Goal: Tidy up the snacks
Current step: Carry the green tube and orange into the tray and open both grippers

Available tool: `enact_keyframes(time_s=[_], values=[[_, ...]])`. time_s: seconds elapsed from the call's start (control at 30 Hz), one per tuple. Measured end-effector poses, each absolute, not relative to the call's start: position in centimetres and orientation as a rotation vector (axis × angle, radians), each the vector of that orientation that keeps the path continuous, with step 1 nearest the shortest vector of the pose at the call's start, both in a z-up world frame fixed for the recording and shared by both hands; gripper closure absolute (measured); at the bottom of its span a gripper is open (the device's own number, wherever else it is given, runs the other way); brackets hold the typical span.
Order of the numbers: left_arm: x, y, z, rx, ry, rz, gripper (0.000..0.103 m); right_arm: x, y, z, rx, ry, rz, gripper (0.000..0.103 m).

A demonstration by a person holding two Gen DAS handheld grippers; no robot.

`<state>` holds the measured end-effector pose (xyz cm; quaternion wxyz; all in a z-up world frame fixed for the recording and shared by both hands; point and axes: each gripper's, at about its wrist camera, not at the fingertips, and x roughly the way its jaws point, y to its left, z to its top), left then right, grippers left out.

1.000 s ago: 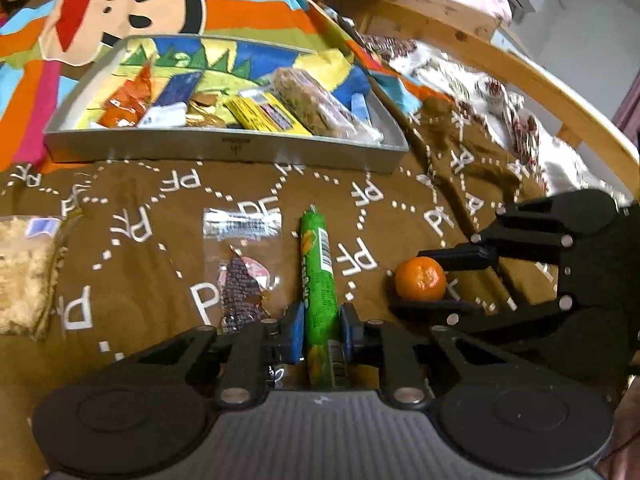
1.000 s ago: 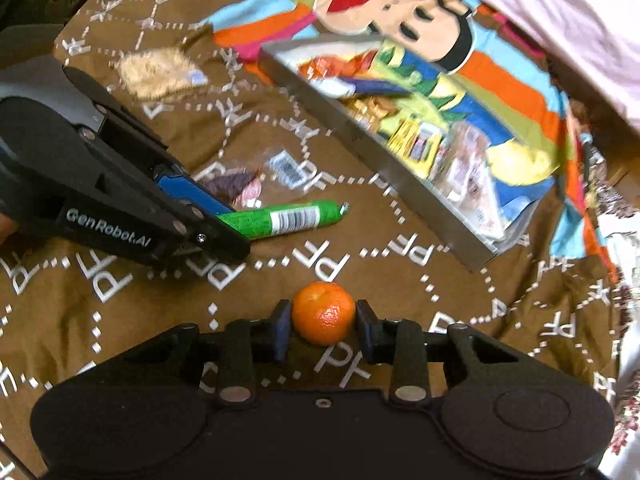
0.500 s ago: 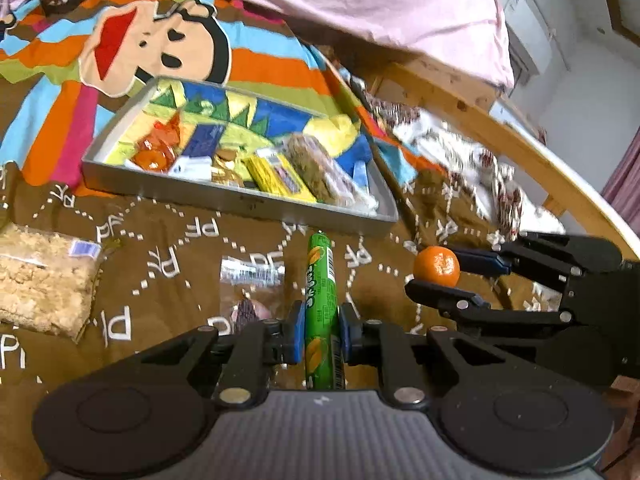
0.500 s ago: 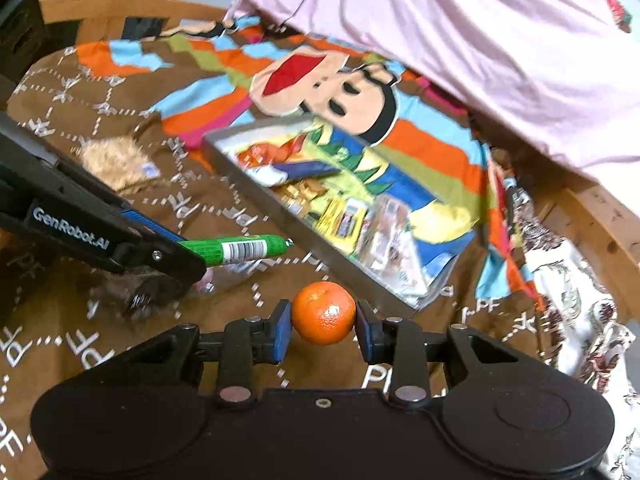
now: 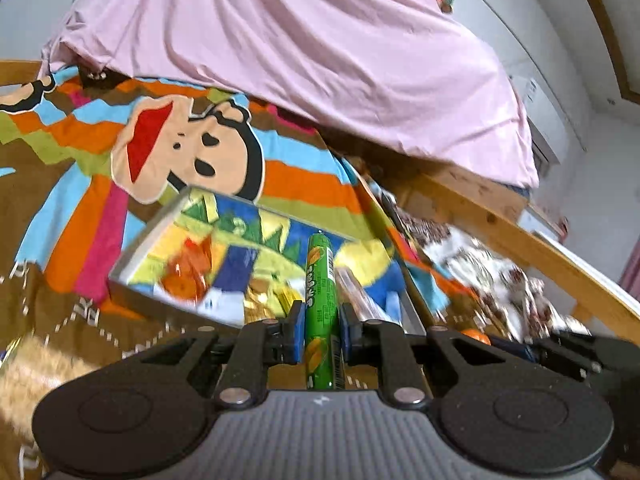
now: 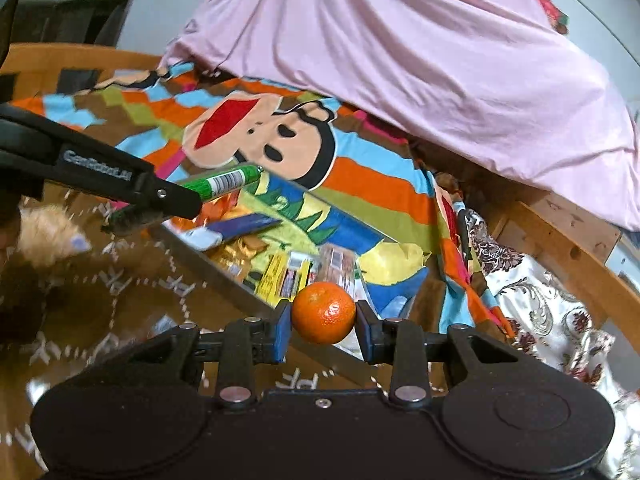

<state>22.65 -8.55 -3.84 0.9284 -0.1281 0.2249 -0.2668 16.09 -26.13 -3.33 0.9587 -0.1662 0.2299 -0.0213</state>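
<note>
Green snack stick sits clamped in the left gripper; right gripper pinches the orange.

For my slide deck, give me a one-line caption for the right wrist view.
Right gripper holds an orange above the snack tray, while the left gripper carries a green tube.

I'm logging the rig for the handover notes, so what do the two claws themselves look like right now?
Both are matte black plastic. Each has two round discs at the base, linkage bars with silver pivot pins, and blue pads on the fingers. The left claw sits behind a grey ribbed panel; its side bears white "GenRobot.AI" lettering in the right wrist view. The right claw has a plain black body. No cables or sleeves show.
</note>
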Motion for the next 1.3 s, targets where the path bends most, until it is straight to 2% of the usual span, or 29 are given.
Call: enact_keyframes(time_s=[0.27, 0.53, 0.87, 1.3], values=[[27.4, -9.5, -4.5, -0.245, 0.417, -0.491, 0.084, 20.9, -26.6, -4.2, -0.164, 0.435, -0.086, 0.067], [30.3, -10.8, -6.1, -0.182, 0.418, -0.488, 0.084, 24.8, -26.8, -5.7, -0.109, 0.448, -0.096, 0.067], [33.0, -11.9, -9.5, -0.221, 0.467, -0.493, 0.084, 26.6, -26.0, -7.7, -0.158, 0.477, -0.091, 0.067], [34.5, -11.7, -11.1, -0.273, 0.542, -0.482, 0.084, 27.5, -25.6, -9.1, -0.182, 0.521, -0.089, 0.067]])
